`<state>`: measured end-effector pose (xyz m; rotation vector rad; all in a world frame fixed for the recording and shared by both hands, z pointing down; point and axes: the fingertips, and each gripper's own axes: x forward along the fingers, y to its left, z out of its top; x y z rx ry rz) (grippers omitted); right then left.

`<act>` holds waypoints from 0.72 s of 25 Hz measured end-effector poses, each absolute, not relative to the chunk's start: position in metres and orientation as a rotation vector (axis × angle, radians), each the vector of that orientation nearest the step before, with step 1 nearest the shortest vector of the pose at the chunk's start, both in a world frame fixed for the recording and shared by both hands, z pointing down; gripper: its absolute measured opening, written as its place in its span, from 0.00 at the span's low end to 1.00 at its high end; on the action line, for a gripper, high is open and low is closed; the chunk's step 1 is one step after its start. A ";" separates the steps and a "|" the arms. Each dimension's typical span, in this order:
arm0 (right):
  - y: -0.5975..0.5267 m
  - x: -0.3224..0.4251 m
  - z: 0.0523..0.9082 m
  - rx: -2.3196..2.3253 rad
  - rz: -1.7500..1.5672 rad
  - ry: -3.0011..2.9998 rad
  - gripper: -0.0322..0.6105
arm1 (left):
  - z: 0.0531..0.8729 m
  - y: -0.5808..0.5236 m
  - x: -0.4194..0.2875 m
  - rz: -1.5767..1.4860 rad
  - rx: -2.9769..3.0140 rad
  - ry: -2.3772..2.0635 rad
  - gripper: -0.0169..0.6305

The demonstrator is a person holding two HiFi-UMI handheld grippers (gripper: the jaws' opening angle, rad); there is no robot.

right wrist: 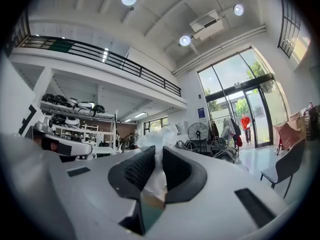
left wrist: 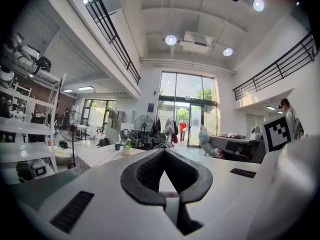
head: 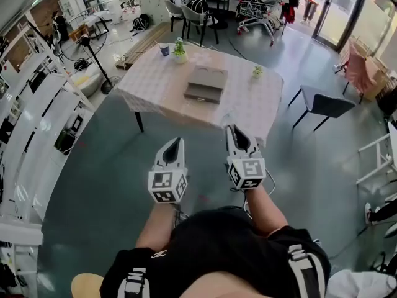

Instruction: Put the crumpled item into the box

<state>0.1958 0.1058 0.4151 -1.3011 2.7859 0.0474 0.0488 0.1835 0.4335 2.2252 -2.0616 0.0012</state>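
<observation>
A crumpled white paper-like item (right wrist: 159,140) sticks up between the pads of my right gripper (right wrist: 159,154), which is shut on it. In the head view that right gripper (head: 234,130) is held at waist height, short of the table's near edge. My left gripper (head: 179,141) hangs beside it on the left; in its own view the left gripper (left wrist: 164,152) has its tips touching and holds nothing. The box (head: 206,84), flat and brown, lies in the middle of the table (head: 155,89) with the pale checked cloth, ahead of both grippers.
Two small potted plants (head: 179,49) (head: 257,71) and a blue cup (head: 164,50) stand on the table's far side. A dark chair (head: 325,106) sits right of the table. White shelving (head: 37,123) lines the left, with a standing fan (head: 87,39) beyond.
</observation>
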 end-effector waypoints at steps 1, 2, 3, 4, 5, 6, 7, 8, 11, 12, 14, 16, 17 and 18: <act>0.108 0.193 0.416 -1.304 0.045 2.782 0.13 | 0.434 0.185 0.046 0.002 2.232 -2.058 0.03; 0.111 0.190 0.417 -1.308 0.044 2.778 0.13 | 0.435 0.187 0.044 0.004 2.239 -2.054 0.03; 0.113 0.188 0.418 -1.312 0.043 2.776 0.13 | 0.435 0.189 0.041 0.004 2.244 -2.053 0.03; 0.114 0.185 0.419 -1.315 0.041 2.775 0.13 | 0.436 0.190 0.038 0.003 2.245 -2.053 0.03; 0.116 0.182 0.419 -1.315 0.040 2.778 0.13 | 0.436 0.191 0.035 0.003 2.244 -2.054 0.03; 0.119 0.179 0.420 -1.313 0.042 2.783 0.13 | 0.436 0.193 0.032 0.004 2.243 -2.055 0.03; 0.122 0.176 0.420 -1.309 0.047 2.787 0.13 | 0.437 0.195 0.029 0.004 2.243 -2.056 0.03; 0.125 0.174 0.420 -1.306 0.053 2.788 0.13 | 0.436 0.199 0.027 0.004 2.245 -2.058 0.03; 0.126 0.172 0.420 -1.317 0.055 2.782 0.13 | 0.436 0.202 0.023 -0.001 2.245 -2.064 0.03; 0.122 0.171 0.420 -1.323 0.057 2.783 0.13 | 0.436 0.200 0.022 -0.006 2.243 -2.066 0.03; 0.111 0.167 0.423 -1.331 0.064 2.786 0.13 | 0.439 0.191 0.018 -0.009 2.238 -2.069 0.03; 0.100 0.162 0.426 -1.335 0.063 2.784 0.13 | 0.442 0.182 0.012 0.002 2.233 -2.077 0.03; 0.094 0.160 0.427 -1.335 0.061 2.781 0.13 | 0.443 0.177 0.009 0.007 2.231 -2.084 0.03; 0.087 0.158 0.427 -1.335 0.060 2.778 0.13 | 0.444 0.171 0.007 0.012 2.229 -2.090 0.03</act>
